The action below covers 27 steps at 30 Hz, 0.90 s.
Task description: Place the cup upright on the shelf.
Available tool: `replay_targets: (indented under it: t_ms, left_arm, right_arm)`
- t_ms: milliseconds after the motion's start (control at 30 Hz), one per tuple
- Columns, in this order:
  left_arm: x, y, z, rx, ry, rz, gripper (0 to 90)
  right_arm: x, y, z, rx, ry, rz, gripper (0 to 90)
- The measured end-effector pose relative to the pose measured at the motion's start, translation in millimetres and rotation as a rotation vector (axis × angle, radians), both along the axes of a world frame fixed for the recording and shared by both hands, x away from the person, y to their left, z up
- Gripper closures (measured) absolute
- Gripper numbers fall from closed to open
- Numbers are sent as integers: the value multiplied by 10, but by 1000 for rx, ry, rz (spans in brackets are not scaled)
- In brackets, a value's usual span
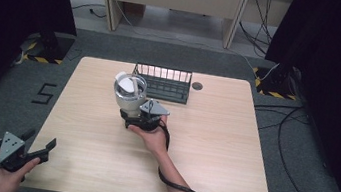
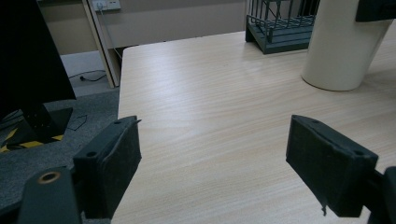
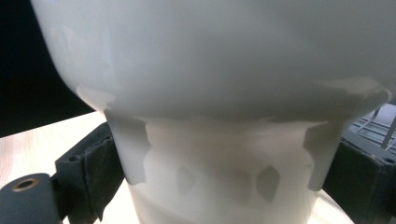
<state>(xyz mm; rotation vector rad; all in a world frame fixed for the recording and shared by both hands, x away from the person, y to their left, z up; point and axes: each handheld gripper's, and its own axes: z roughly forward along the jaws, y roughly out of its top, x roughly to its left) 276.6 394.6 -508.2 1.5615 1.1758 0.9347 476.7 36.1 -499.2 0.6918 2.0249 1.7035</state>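
A tall white cup (image 1: pixel 129 94) stands upright on the wooden table (image 1: pixel 211 152), just in front of a dark wire rack (image 1: pixel 163 82). Something white lies inside its rim. My right gripper (image 1: pixel 131 116) grips the cup from the near side. In the right gripper view its black pads (image 3: pixel 100 168) press both sides of the cup's (image 3: pixel 219 140) narrow lower part. My left gripper (image 1: pixel 43 140) hovers open at the table's near left corner, nothing between its jaws. The left gripper (image 2: pixel 215 163) view has the cup (image 2: pixel 343 46) far off at the upper right.
The wire rack (image 2: pixel 280 28) sits at the table's far middle, with a small round cable hole (image 1: pixel 197 85) to its right. Bare wood (image 2: pixel 210 93) stretches between my left gripper and the cup. Cables (image 1: pixel 298 144) trail over the floor to the right.
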Motion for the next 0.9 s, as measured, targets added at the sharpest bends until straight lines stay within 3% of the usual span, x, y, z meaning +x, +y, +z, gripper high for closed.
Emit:
replay_targets:
  t_ms: [333, 567, 733, 900]
  left_arm:
    - [0, 2, -1, -1, 0, 0, 170]
    - [1, 2, -2, -4, -1, 0, 171]
    - [1, 2, -2, -4, -2, 0, 171]
    - [1, 2, -2, -5, -2, 0, 171]
  right_arm:
    - [-42, 50, 22, -37, -44, 3, 98]
    - [-17, 41, 26, -24, -22, -8, 99]
    - [-21, 47, 48, -44, -28, -15, 100]
    - [-4, 9, 79, -18, -9, -25, 100]
